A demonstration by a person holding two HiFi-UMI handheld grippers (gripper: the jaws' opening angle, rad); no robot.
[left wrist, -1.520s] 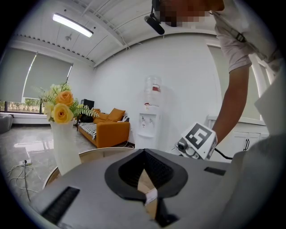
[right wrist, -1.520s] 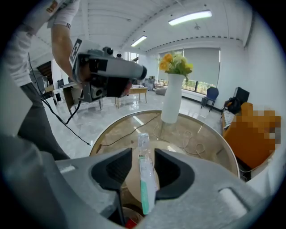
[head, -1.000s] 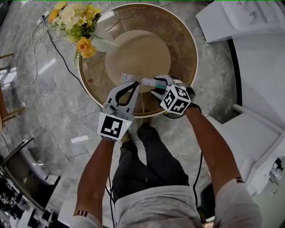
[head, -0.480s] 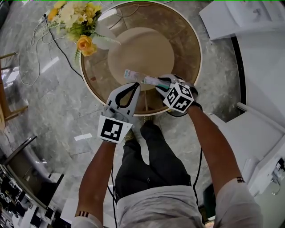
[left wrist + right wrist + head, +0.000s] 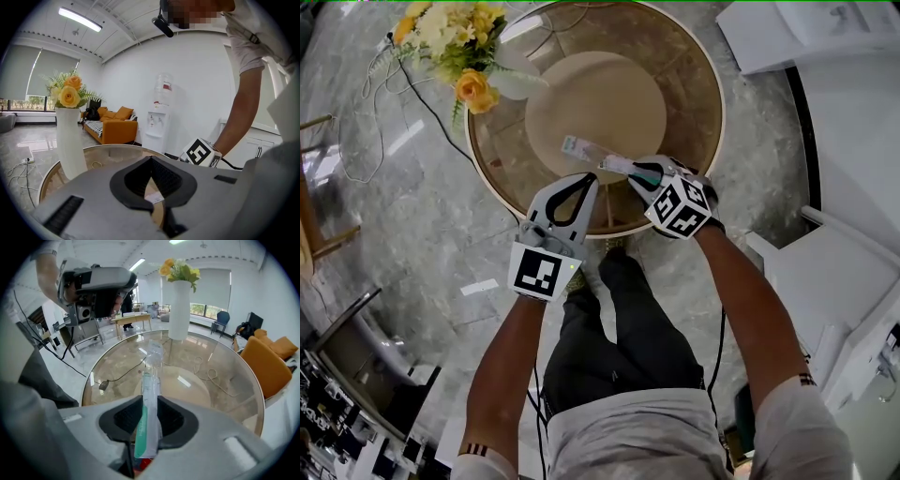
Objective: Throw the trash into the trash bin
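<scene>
A long clear wrapper with a green stripe [image 5: 592, 156] lies slanted over the near part of the round glass table [image 5: 712, 141]. Its near end sits between the jaws of my right gripper [image 5: 636, 172], which are closing, and the pads meet its edges. From the right gripper view the wrapper [image 5: 151, 394] runs straight out of the right gripper [image 5: 150, 401] toward the vase. My left gripper [image 5: 584, 180] hovers just left of it over the table's near edge. Its jaws are shut with nothing held, and the left gripper [image 5: 151, 160] shows only the table behind it. No trash bin is in view.
A white vase [image 5: 514, 84] with yellow flowers [image 5: 467, 47] stands at the table's far left. A cable [image 5: 422, 105] trails on the marble floor. White cabinets [image 5: 853, 66] stand at the right. An orange sofa [image 5: 115, 129] and a water dispenser [image 5: 159, 119] line the far wall.
The right gripper's jaws have narrowed onto the wrapper's near end and the gripper has rolled slightly. The left gripper has stayed where it was.
</scene>
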